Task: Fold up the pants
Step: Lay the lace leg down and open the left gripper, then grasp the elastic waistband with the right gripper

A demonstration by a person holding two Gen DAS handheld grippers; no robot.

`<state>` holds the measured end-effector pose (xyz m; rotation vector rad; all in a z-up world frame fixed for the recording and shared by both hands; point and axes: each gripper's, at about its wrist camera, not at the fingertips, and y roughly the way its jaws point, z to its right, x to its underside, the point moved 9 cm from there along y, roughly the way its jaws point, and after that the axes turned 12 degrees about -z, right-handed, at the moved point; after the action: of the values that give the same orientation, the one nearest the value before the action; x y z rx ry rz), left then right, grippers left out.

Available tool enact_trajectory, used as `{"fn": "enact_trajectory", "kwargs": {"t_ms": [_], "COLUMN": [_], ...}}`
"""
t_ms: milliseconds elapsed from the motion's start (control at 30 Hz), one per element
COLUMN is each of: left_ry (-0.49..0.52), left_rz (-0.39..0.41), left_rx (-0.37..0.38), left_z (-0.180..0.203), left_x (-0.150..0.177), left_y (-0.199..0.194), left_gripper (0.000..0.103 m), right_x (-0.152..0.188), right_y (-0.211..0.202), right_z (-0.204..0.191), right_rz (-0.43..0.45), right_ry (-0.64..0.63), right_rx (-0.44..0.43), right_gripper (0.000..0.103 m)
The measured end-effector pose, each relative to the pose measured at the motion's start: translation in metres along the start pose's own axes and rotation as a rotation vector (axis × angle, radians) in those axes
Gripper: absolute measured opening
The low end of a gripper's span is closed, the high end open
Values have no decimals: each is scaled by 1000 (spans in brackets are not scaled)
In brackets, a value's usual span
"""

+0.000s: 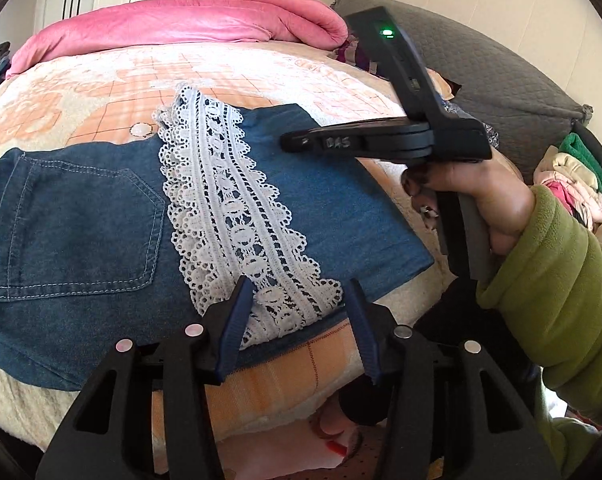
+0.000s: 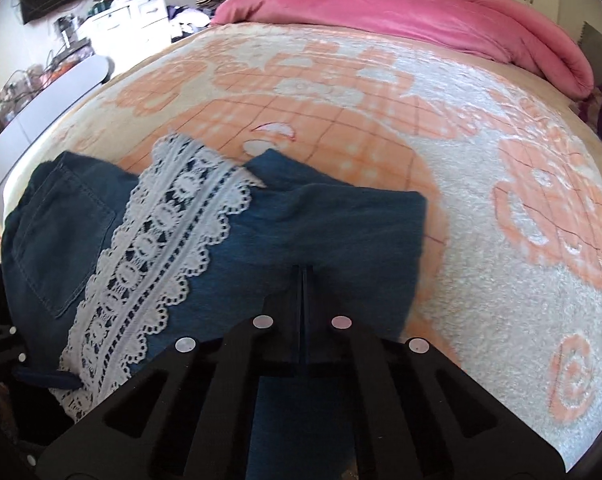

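Observation:
Blue denim pants (image 1: 81, 220) with a white lace hem band (image 1: 237, 216) lie folded on the bed. The back pocket (image 1: 77, 224) faces up at the left. My left gripper (image 1: 297, 288) is open, its blue fingertips either side of the near end of the lace band. My right gripper (image 1: 297, 142) is seen side-on over the folded leg part, jaws together. In the right wrist view the right gripper (image 2: 303, 270) is shut, and denim (image 2: 333, 232) lies around and under its tips; I cannot tell whether it pinches the cloth. The lace (image 2: 161, 256) lies to its left.
The bed carries an orange and white patterned blanket (image 2: 481, 168). A rolled pink duvet (image 2: 401, 12) lies at the far side. A grey quilted pillow (image 1: 481, 68) and a pile of clothes (image 1: 577, 176) are at the right. A cluttered dresser (image 2: 133, 16) stands left.

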<state>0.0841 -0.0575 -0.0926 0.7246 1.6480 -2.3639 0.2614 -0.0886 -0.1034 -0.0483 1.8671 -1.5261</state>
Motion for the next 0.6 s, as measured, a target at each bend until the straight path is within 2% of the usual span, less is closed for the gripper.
{"fn": "enact_trajectory", "kwargs": {"t_ms": [100, 200, 267, 333, 367, 400, 433, 500, 600], "left_ry": [-11, -25, -39, -51, -57, -68, -80, -103, -128], "left_rz": [21, 49, 71, 94, 100, 107, 114, 126, 136], "left_rx": [2, -31, -44, -71, -81, -94, -101, -111, -138], "left_z": [-1, -8, -13, -20, -22, -27, -31, -39, -53], "left_x": [-3, -6, -8, -8, -7, -6, -5, -2, 2], "left_y": [-13, -29, -40, -52, -56, -61, -66, -75, -85], "left_gripper": [48, 54, 55, 56, 62, 64, 64, 64, 64], "right_x": [2, 4, 3, 1, 0, -2, -3, -10, -19], "right_y": [-21, -40, -49, -59, -63, -68, -73, -83, -93], "right_z": [4, 1, -4, -13, -17, -23, -29, -42, -59], "right_rz": [42, 70, 87, 101, 107, 119, 130, 158, 186], "right_ry": [27, 22, 14, 0, -7, -18, -27, -39, -59], "right_rx": [-29, -49, -71, -87, -90, -97, -107, -130, -145], "right_gripper": [1, 1, 4, 14, 24, 32, 37, 56, 68]}}
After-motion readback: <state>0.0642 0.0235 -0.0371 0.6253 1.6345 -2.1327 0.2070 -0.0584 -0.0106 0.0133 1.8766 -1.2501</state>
